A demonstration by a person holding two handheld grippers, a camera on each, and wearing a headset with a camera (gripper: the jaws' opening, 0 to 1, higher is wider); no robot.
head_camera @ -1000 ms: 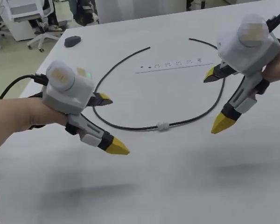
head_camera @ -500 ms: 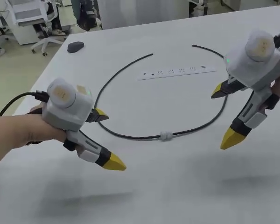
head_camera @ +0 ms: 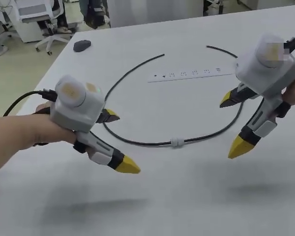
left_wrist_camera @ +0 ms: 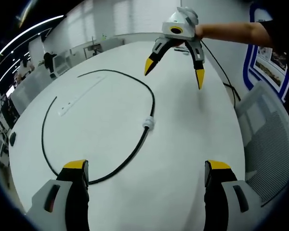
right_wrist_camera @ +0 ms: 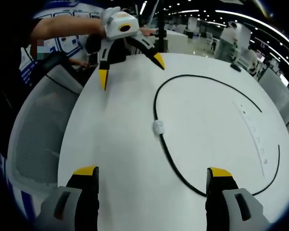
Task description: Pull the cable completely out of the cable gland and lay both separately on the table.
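The white cable gland [head_camera: 176, 142] sits threaded on the black cable [head_camera: 142, 143], at the near middle of a wide loop that lies flat on the surface [head_camera: 187, 196]; both cable ends point away toward the far side. Nothing has been separated yet. The left gripper [head_camera: 124, 142] hangs above the loop's near left part and the right gripper [head_camera: 229, 127] above its right part. Each has its jaws spread wide, holds nothing and touches neither cable nor gland. They flank the gland, which suggests a set-up for one to pin the gland while the other draws the cable through, though which takes which cannot be told. The surface is plain white and matte, so the thin cable stands out clearly. Inside the loop's far part lies a flat white socket strip [head_camera: 194, 73], and a dark computer mouse [head_camera: 82, 45] rests near the far left edge. Beyond that edge are office chairs [head_camera: 49, 29] on a pale floor.
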